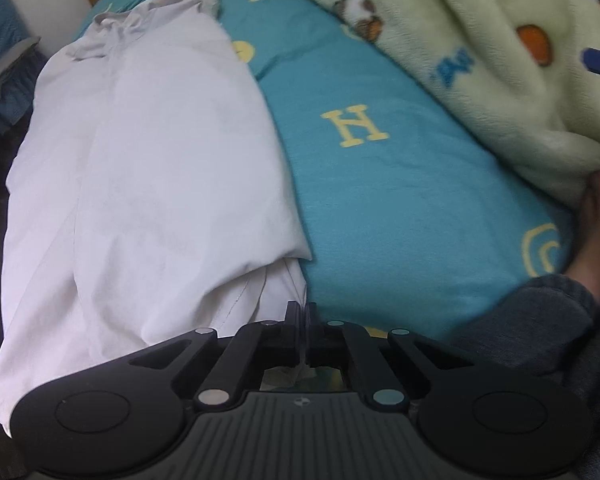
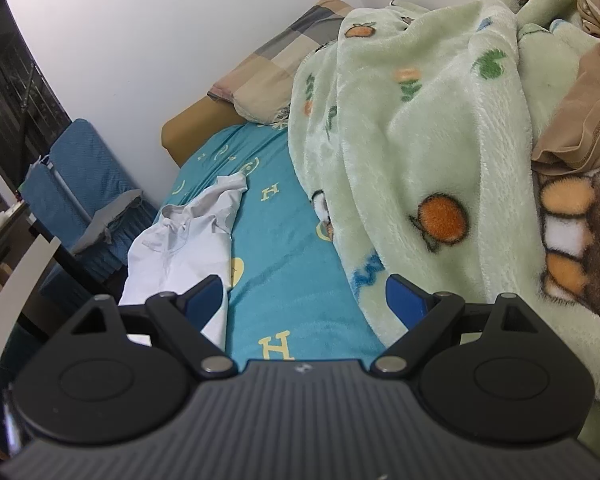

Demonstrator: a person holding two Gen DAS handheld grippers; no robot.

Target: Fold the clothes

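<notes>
Left gripper [image 1: 305, 312] pinched together on the near hem of the white garment [image 1: 148, 184]; right gripper [image 2: 305, 300] spread wide, holding nothing.

White garment lies lengthwise along the left edge of the teal bedsheet [image 1: 400, 208], its collar end far up the bed. Between its right edge and the green fleece blanket [image 2: 420, 128] runs a bare strip of sheet. A foot [image 1: 598, 236] rests at the blanket's near edge.
</notes>
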